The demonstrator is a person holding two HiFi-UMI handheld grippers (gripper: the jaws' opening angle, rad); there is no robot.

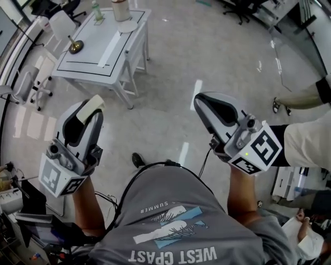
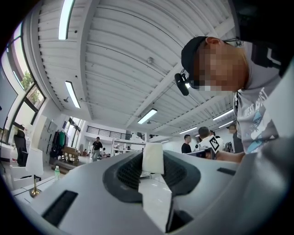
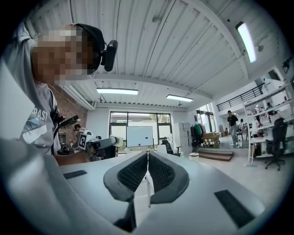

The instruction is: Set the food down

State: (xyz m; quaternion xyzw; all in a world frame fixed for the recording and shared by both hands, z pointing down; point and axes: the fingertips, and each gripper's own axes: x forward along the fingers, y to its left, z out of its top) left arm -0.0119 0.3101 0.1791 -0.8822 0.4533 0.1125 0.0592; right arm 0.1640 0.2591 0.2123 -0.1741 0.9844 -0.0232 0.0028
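A pale cream block of food point(image 1: 89, 109) sits clamped between the jaws of my left gripper point(image 1: 93, 104), which is held out at chest height over the floor. In the left gripper view the block point(image 2: 153, 158) stands upright between the dark pads point(image 2: 130, 172) of the left gripper point(image 2: 153, 169). My right gripper point(image 1: 199, 100) is shut, its pads meeting along a thin seam with nothing in them point(image 3: 147, 161). A white table point(image 1: 91, 43) stands ahead at the upper left, well beyond both grippers.
On the table are a beige canister point(image 1: 120, 9), a white plate point(image 1: 129, 26), a small bottle point(image 1: 96, 11) and a brass object point(image 1: 75, 47). White chairs point(image 1: 31, 85) flank its left side. Another person's sleeve point(image 1: 309, 141) and shoe point(image 1: 282, 106) are at the right.
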